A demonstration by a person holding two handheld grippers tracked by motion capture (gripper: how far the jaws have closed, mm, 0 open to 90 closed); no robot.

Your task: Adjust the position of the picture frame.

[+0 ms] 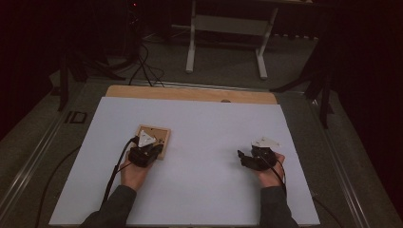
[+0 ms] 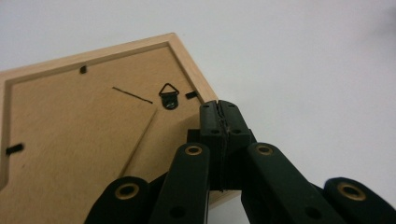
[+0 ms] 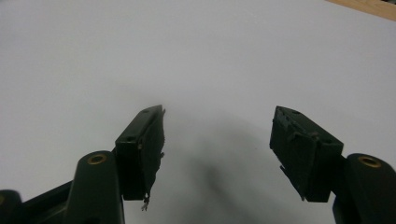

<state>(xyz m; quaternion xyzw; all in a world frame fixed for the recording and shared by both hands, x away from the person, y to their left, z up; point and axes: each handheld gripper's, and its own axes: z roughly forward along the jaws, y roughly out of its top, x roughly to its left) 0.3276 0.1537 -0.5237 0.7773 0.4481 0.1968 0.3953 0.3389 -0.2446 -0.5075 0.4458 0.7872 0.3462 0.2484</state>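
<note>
picture frame [image 1: 153, 137] on table [image 1: 204, 190], left claw [image 2: 219, 112] apparently over it

We see a wooden table [image 1: 190, 93] covered by a white sheet [image 1: 199, 190]. A wooden picture frame [image 1: 159, 135] lies back-up on that sheet, just under the left claw [image 1: 144, 151].

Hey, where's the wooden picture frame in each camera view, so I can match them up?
High view: the frame lies back side up, left of centre, under the left gripper.
Left gripper view: it takes up the left half, with the shut jaws over its near right edge.
Right gripper view: not in it; open jaws above the white sheet.
Shared landmark: the white sheet, in all three.
</note>
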